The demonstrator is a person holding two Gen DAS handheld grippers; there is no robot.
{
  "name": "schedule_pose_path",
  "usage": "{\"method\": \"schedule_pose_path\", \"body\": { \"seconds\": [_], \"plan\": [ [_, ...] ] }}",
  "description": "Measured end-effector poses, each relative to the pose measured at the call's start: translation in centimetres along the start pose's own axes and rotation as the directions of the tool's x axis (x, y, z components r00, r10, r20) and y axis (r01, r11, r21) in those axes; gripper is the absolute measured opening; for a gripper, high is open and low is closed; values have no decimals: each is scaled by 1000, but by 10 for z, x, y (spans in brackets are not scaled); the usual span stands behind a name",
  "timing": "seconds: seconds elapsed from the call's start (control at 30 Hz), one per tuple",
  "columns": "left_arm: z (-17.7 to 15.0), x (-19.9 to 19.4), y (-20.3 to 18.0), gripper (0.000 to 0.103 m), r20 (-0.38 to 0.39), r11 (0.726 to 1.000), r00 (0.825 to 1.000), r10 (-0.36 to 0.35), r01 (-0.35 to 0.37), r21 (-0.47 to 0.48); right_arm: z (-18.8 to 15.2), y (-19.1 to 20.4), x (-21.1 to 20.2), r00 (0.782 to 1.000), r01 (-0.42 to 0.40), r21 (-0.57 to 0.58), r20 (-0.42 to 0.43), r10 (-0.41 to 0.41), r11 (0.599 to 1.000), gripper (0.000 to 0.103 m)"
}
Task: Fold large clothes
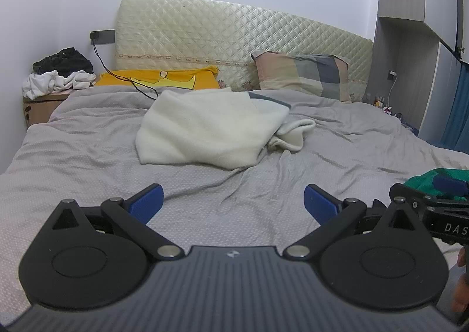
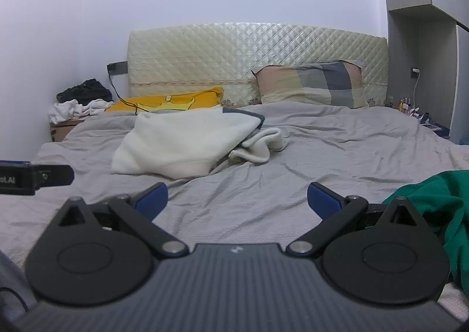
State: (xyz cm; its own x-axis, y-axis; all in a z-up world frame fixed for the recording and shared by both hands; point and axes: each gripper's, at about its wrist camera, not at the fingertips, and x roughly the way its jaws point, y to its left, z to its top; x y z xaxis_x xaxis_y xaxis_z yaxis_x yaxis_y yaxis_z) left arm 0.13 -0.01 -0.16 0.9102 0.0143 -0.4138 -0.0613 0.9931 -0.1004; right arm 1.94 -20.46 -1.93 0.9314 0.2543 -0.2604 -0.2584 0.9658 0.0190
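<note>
A cream fleece garment (image 1: 211,129) lies folded in the middle of the grey bed; it also shows in the right wrist view (image 2: 181,141). A green garment (image 2: 433,203) lies crumpled on the bed at the near right, and a bit of it shows in the left wrist view (image 1: 425,181). My left gripper (image 1: 233,203) is open and empty above the bedsheet, short of the cream garment. My right gripper (image 2: 237,201) is open and empty, just left of the green garment. The two grippers are side by side.
A grey sheet (image 1: 88,156) covers the bed. A plaid pillow (image 1: 304,75) and a yellow cloth (image 1: 164,78) lie by the quilted headboard (image 1: 234,38). A box with white and black clothes (image 1: 58,74) stands at the far left. A cable (image 1: 126,79) trails onto the bed.
</note>
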Motion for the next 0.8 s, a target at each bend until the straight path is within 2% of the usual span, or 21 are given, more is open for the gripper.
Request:
{"method": "schedule_pose_path", "body": {
  "seconds": [0.8],
  "plan": [
    [-5, 7, 6, 103, -12, 1000, 1000, 1, -1, -6, -3, 6, 3, 1000, -4, -1, -5, 4, 1000, 103]
  ]
}}
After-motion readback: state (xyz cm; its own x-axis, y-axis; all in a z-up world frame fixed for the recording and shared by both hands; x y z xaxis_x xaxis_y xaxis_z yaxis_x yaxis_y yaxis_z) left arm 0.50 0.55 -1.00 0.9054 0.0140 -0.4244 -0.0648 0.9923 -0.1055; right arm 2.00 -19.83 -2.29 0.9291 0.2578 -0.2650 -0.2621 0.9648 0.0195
